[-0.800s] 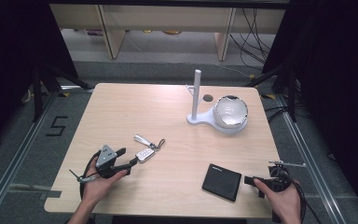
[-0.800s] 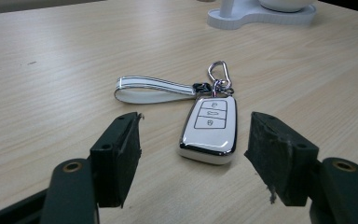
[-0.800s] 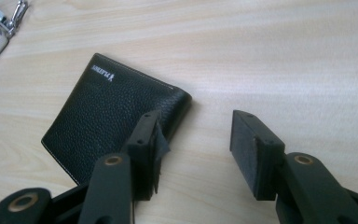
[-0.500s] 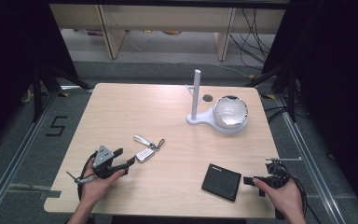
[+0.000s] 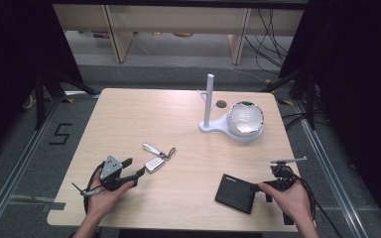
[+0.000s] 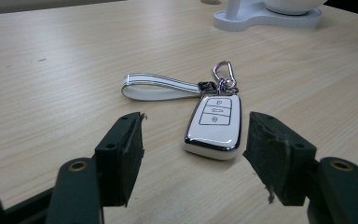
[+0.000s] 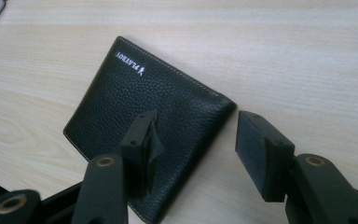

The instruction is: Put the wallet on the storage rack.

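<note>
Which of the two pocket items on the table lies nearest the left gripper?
The white car key, just ahead of the left gripper; the black wallet lies by the right one.

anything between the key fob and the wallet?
No. In the high view only bare table lies between the key fob and the wallet.

White car key fob (image 6: pixel 213 127) with chrome edge, white strap and carabiner, lies flat, buttons up, front-left of the counter (image 5: pixel 178 119). Black grained leather wallet (image 7: pixel 144 126), closed, lies flat front-right.
</note>
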`<state>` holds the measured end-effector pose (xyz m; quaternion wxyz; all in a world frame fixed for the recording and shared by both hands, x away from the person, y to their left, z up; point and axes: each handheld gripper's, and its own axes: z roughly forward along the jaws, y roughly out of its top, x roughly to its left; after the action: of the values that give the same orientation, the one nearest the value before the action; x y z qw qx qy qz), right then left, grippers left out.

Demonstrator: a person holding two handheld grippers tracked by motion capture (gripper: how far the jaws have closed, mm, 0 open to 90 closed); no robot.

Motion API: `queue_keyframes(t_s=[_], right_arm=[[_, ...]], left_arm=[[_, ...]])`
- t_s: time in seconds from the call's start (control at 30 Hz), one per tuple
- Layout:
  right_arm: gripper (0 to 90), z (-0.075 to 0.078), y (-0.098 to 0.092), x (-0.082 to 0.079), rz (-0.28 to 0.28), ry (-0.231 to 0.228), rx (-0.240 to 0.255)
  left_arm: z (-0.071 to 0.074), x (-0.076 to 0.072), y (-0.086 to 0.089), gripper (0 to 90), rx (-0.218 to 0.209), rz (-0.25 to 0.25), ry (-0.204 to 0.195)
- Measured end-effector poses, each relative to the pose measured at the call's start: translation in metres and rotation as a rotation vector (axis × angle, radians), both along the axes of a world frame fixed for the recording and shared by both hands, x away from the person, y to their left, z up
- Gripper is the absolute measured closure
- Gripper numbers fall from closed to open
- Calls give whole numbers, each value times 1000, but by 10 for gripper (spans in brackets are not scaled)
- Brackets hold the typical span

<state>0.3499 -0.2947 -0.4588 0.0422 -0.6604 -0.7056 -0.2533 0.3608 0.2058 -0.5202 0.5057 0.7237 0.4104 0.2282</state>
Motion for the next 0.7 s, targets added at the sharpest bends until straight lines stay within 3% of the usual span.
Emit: queue_keyframes(t_s=[0.03, 0.07, 0.17, 0.2, 0.23, 0.27, 0.3, 0.33, 0.43, 0.47, 0.57, 0.6, 0.63, 0.67, 0.7], right_arm=[[497, 0, 4, 0, -30, 24, 27], [495, 1, 6, 0, -56, 79, 13], [492, -5, 5, 1, -23, 44, 6], [491, -6, 11, 1, -74, 114, 23], [491, -6, 11, 1, -74, 114, 23], [490, -13, 8, 2, -4, 65, 11], [490, -15, 8, 3, -18, 61, -24], [490, -15, 8, 3, -18, 61, -24], [482, -21, 11, 3, -30, 73, -12], [475, -21, 13, 4, -33, 106, -2], [471, -20, 16, 4, -58, 129, 15], [472, -22, 15, 6, -37, 85, -10], [471, -19, 22, 5, -93, 140, 23], [471, -19, 22, 5, -93, 140, 23], [467, -21, 21, 7, -59, 94, -36]], left_arm=[[0, 0, 0, 360, 0, 0, 0], [0, -1, 0, 361, 9, 5, 3], [0, 0, 1, 361, 14, 7, 5], [0, 0, 2, 361, 30, 3, 6], [0, 0, 2, 361, 28, 3, 5], [0, 0, 2, 361, 23, 0, 2], [0, -1, 1, 361, 4, 5, -2], [0, -1, 1, 361, 4, 5, -2], [-1, -1, 1, 361, 12, 9, 3], [-1, -1, 1, 361, 15, 10, 5], [-1, -1, 1, 361, 15, 10, 5], [-1, -1, 1, 361, 13, 8, 3], [-1, -1, 1, 360, 15, 11, 5], [-1, -1, 1, 361, 15, 11, 5], [-1, -1, 1, 361, 15, 10, 5]])
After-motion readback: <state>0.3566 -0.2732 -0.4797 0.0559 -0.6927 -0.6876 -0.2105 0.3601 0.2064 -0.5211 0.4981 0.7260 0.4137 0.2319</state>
